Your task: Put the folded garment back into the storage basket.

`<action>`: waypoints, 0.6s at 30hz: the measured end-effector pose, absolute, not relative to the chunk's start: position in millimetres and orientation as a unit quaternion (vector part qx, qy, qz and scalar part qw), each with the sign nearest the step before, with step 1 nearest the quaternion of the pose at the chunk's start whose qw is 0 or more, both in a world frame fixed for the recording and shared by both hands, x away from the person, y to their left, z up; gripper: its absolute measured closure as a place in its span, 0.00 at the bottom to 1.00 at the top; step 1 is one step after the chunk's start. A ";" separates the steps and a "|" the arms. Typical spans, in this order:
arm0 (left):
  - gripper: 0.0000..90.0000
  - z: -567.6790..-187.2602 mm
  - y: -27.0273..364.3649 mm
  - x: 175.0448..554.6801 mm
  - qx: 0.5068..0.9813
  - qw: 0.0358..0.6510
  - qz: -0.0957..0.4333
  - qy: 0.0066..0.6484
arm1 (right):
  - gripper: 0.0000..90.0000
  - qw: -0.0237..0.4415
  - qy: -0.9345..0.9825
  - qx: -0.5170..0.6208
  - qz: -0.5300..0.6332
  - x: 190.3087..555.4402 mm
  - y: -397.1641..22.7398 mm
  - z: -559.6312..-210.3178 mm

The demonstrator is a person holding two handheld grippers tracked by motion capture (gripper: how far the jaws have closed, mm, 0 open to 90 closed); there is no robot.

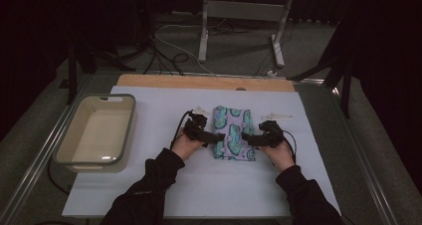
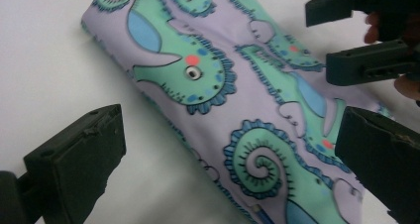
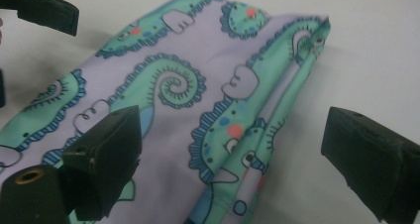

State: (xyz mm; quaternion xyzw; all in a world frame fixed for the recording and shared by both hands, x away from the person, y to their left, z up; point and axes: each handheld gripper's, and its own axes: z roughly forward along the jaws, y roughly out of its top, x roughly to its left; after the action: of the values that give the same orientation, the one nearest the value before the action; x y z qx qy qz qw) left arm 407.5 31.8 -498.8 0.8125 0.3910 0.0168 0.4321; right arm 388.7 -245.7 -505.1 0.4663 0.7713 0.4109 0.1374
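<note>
The folded cloth (image 1: 234,132), lilac with green seahorses, lies flat on the white tabletop (image 1: 149,185) between my two grippers. My left gripper (image 1: 215,137) sits at its left edge, jaws wide open around the fold. My right gripper (image 1: 247,139) faces it from the right edge, jaws open too. A beige tub (image 1: 74,158) stands well apart, far left

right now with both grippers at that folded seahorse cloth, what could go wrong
1. The folded cloth shows several loose layers along one edge in the right gripper view; the open right gripper may pinch only the top layer, so the fold could fall open when lifted.
2. The left gripper is also open, astride the opposite edge; uneven pulls could skew the cloth.
3. The two grippers sit close across the cloth and might bump if both close inward.
</note>
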 end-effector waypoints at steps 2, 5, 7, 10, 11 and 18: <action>0.00 -500.2 31.3 408.5 0.810 0.431 0.010 0.396 | 0.10 0.129 0.767 0.475 0.411 390.6 -247.2 -507.8; 0.00 -502.5 30.7 410.2 0.808 0.429 0.002 0.403 | 0.10 0.121 0.767 0.481 0.408 393.5 -248.4 -511.4; 0.00 -504.4 30.8 411.2 0.805 0.428 -0.004 0.410 | 0.10 0.112 0.767 0.484 0.406 394.8 -248.4 -513.1; 0.03 -507.8 31.2 412.6 0.804 0.426 -0.011 0.415 | 0.10 0.101 0.766 0.489 0.406 396.9 -248.4 -516.6; 0.03 -508.8 31.3 412.9 0.803 0.425 -0.015 0.417 | 0.10 0.101 0.766 0.490 0.404 397.1 -248.5 -517.3; 0.12 -514.5 28.8 413.4 0.806 0.410 -0.040 0.425 | 0.12 0.086 0.767 0.492 0.403 398.2 -247.7 -521.4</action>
State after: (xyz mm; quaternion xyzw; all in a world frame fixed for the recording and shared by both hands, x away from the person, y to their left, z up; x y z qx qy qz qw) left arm 413.4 28.8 -514.5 0.8056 0.4254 -0.0404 0.4103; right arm 398.2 -247.7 -521.4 0.4915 0.7673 0.4028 0.0857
